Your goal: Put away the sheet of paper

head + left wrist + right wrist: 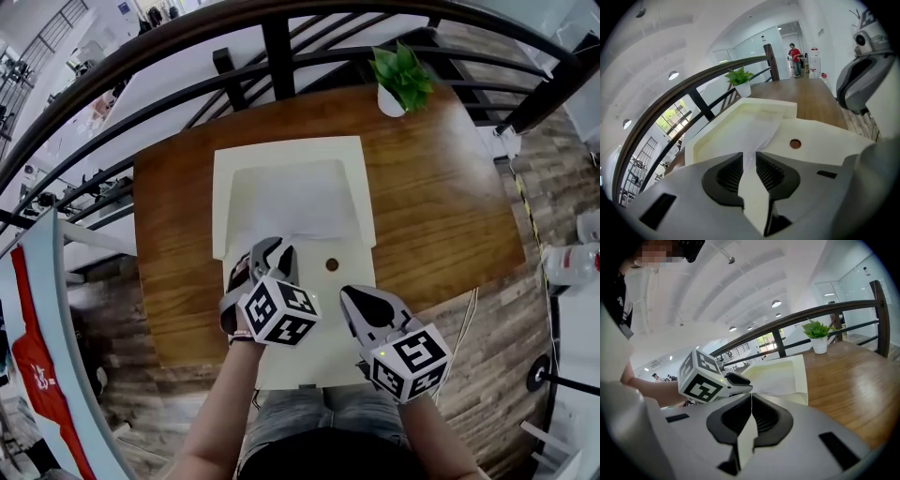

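A white sheet of paper (309, 220) lies in the sunken part of a cream tray (291, 148) on the wooden table (441, 206). My left gripper (273, 253) is shut on the sheet's near edge. In the left gripper view the paper (750, 131) runs from between the jaws of that gripper (749, 161) up into the tray (787, 108). My right gripper (352, 298) hovers over the tray's flat near part, right of the left one, shut with nothing seen in it. The right gripper view shows its jaws (751, 401) pressed together, the left gripper's cube (701, 376) and the paper (776, 383) ahead.
A small brown round spot (332, 264) marks the tray's flat part between the grippers. A potted plant (401, 80) stands at the table's far edge, against a dark railing (278, 52). The person's legs are at the table's near edge.
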